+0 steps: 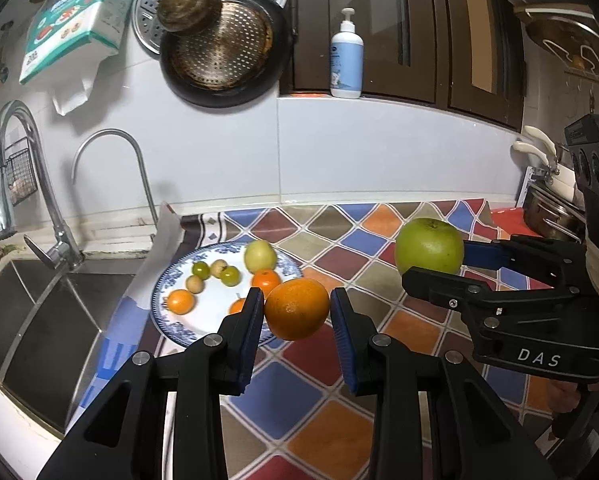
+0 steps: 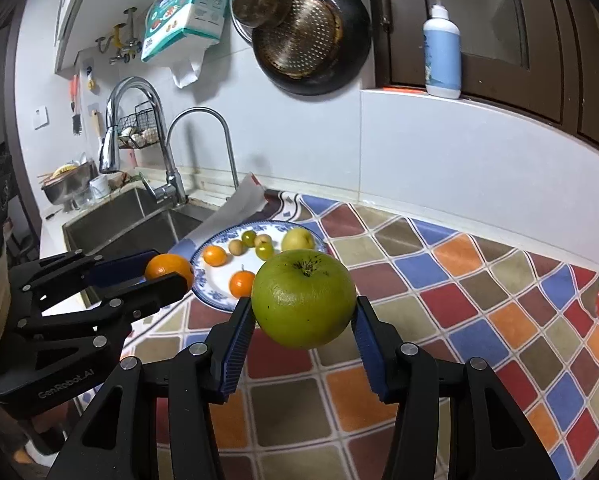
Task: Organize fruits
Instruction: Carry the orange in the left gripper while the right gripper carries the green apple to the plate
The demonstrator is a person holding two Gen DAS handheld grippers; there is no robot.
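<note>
Both grippers grip fruit: left gripper (image 1: 297, 308) an orange (image 1: 296, 309), right gripper (image 2: 303, 312) a green apple (image 2: 303, 300).

Even, fairly bright indoor light, soft shadows, strong fisheye bending at dark edges; far corners perhaps slightly soft.

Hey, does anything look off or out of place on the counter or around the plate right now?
Nothing is spilled or broken. The one oddity: a white sheet curls up off the counter beside the plate, next to the sink. The fruit sits tidily on the plate.
</note>
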